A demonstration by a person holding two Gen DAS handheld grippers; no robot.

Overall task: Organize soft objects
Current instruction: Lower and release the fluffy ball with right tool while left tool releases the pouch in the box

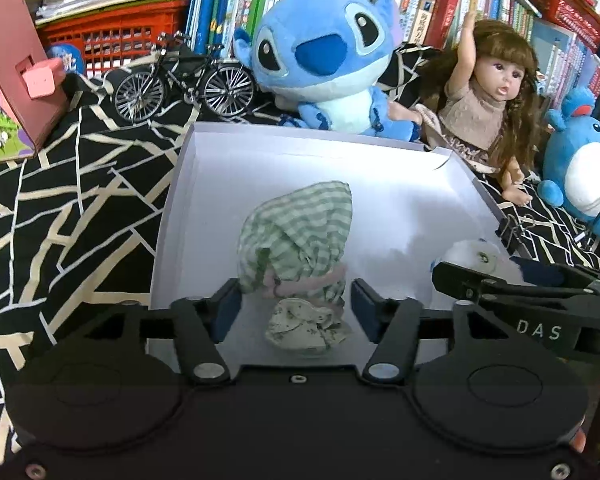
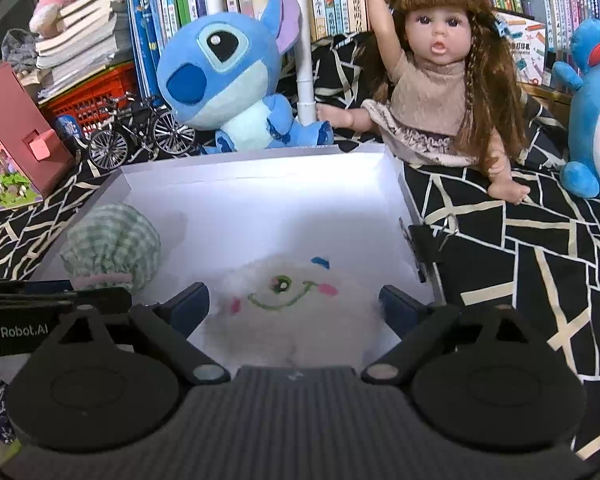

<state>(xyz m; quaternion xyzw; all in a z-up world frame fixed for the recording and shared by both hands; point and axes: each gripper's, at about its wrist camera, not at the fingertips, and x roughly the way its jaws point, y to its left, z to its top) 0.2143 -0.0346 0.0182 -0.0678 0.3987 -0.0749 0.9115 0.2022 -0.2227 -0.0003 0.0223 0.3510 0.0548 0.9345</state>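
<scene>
A white shallow box (image 1: 204, 168) lies on the patterned cloth; it also shows in the right wrist view (image 2: 260, 184). In it lies a green checked cloth pouch (image 1: 300, 236), tied with a pink band; it shows at the box's left in the right wrist view (image 2: 112, 244). My left gripper (image 1: 296, 312) is open, its blue pads on either side of the pouch's lower end, apart from it. A white fluffy toy with a drawn smiling face (image 2: 292, 300) lies in the box's near right part. My right gripper (image 2: 296, 304) is open around it without squeezing it.
Behind the box sit a blue Stitch plush (image 1: 320, 60), a long-haired doll (image 1: 488, 96) and a blue-white plush (image 1: 588, 164). A model bicycle (image 1: 184, 80) and a pink toy house (image 1: 12, 72) stand at the left. Bookshelves fill the back. A binder clip (image 1: 512, 228) grips the box's right wall.
</scene>
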